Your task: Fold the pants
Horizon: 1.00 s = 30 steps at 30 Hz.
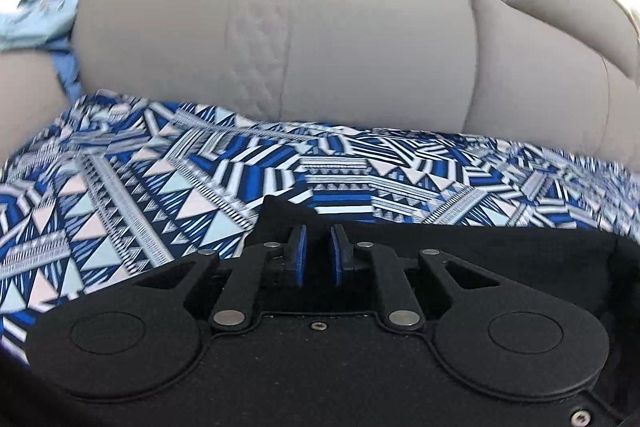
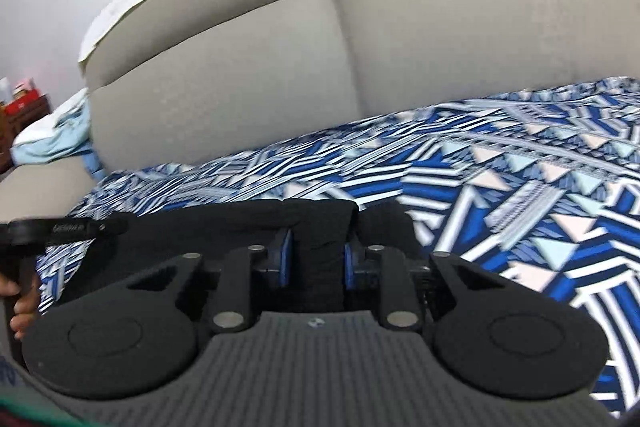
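Black pants (image 2: 316,227) lay on the patterned sheet (image 2: 500,187); right hand-held gripper (image 2: 316,259) clenched them, left hand-held gripper (image 1: 318,255) pinched their edge.

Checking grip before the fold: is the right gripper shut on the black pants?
Shut on them: black pants fabric is bunched between the right gripper fingers, filling the gap.
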Each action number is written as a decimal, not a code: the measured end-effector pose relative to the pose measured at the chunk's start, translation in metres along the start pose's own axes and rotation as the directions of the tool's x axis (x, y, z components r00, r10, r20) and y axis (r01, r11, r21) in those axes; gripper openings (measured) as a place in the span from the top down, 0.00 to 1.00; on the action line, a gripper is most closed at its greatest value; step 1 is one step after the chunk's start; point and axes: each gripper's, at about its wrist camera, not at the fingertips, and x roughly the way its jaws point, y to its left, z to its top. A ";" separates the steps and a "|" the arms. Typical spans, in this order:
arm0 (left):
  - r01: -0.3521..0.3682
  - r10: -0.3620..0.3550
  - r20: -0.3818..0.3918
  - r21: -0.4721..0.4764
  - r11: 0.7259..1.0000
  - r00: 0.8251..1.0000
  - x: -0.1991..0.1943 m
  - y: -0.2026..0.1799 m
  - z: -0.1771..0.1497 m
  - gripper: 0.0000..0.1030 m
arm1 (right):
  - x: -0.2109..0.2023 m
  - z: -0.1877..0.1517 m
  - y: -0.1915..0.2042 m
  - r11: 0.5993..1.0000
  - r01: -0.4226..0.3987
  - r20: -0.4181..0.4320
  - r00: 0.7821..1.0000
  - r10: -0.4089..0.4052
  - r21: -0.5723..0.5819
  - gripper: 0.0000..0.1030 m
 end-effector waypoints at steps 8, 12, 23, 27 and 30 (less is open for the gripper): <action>-0.018 0.017 0.004 0.041 0.999 1.000 0.008 -0.017 -0.002 0.86 | 0.000 0.000 -0.010 0.999 0.054 -0.033 0.998 -0.053 0.003 0.70; -0.021 0.021 0.001 0.048 0.999 1.000 0.010 -0.017 -0.002 0.86 | 0.001 -0.002 -0.010 0.998 0.055 -0.043 0.998 -0.055 0.001 0.67; -0.066 0.067 -0.018 0.058 0.996 0.998 -0.009 -0.027 0.001 0.62 | -0.004 -0.007 -0.013 1.000 0.025 -0.049 0.999 -0.025 0.002 0.29; -0.068 0.069 -0.014 0.085 0.994 0.997 -0.031 -0.035 -0.007 0.42 | -0.020 -0.016 -0.014 0.998 0.052 -0.023 0.998 -0.053 -0.029 0.22; -0.045 0.046 -0.014 0.085 0.995 0.999 -0.051 -0.031 -0.021 0.39 | -0.033 -0.029 -0.018 0.998 0.067 -0.029 0.997 -0.067 0.000 0.22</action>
